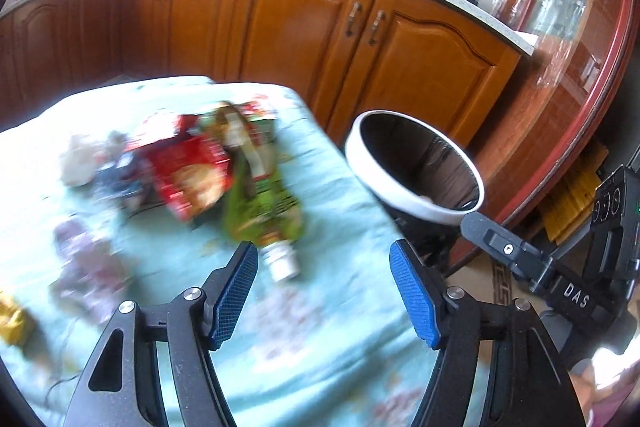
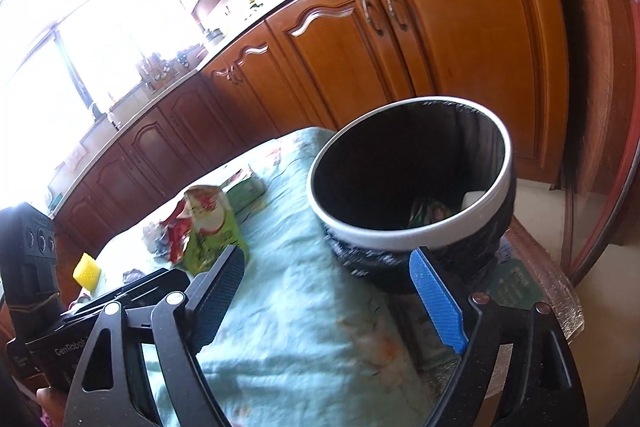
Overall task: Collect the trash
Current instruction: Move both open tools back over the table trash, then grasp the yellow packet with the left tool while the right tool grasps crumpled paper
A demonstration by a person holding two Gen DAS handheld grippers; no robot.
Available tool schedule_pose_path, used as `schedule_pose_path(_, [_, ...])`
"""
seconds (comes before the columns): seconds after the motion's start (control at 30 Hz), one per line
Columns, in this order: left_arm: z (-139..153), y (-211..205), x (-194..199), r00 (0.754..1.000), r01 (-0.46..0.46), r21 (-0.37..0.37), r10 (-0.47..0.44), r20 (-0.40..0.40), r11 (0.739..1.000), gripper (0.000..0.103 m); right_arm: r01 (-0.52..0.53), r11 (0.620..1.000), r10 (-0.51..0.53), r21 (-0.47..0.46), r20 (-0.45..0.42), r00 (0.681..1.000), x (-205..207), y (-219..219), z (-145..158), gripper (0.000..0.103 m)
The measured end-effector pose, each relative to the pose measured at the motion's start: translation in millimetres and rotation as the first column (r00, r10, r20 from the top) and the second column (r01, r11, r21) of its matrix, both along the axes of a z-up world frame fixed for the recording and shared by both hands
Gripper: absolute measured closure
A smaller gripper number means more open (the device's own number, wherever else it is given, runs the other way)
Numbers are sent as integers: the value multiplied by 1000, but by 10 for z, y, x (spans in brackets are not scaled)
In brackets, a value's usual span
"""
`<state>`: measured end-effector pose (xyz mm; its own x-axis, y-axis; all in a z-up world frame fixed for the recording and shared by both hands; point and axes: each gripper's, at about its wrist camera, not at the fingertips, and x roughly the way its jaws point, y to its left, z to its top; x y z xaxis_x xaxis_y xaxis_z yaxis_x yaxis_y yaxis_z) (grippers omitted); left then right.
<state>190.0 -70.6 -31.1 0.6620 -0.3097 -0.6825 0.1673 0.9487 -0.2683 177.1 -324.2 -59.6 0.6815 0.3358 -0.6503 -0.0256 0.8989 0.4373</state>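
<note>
Beside the table's right edge stands the trash bin (image 2: pixel 412 187), white-rimmed and black-lined, holding a green wrapper (image 2: pixel 430 213) and something white at the bottom. Wrappers (image 1: pixel 192 171) and a green pouch (image 1: pixel 260 203) lie heaped on the pale cloth (image 1: pixel 320 327). Left gripper (image 1: pixel 324 291) and right gripper (image 2: pixel 332 303) both gape wide, holding nothing.

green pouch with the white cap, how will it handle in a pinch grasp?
The green pouch lies flat and creased, so it is probably floppy and light. Its film looks glossy, so possibly slippery. The white cap looks rigid, likely the surer grip for the open left gripper.
</note>
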Motion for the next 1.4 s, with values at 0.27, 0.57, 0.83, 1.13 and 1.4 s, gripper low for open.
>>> schedule_pose_path(0.27, [62,542,-491,994,-111,-5,111,4,994,35,-77,997,77,3,-7,997,-77,437,0,17])
schedule_pose_path(0.57, [99,980,-912,978,-208,-16,208,4,978,35,-179,984,179,-2,1,984,-203,951,-3,17])
schedule_pose_path(0.83, [184,1365,-1190,957,-290,-10,290,26,957,36,-304,953,304,-12,-1,953,-269,1491,9,22])
schedule_pose_path(1.13, [214,1734,-1266,926,-376,27,376,26,926,36,-401,916,401,1,-17,916,-171,1914,-15,43])
schedule_pose_path(1.4, [21,1867,-1068,915,-400,41,401,-36,916,36,-452,892,451,0,-49,891,-10,2194,-133,44])
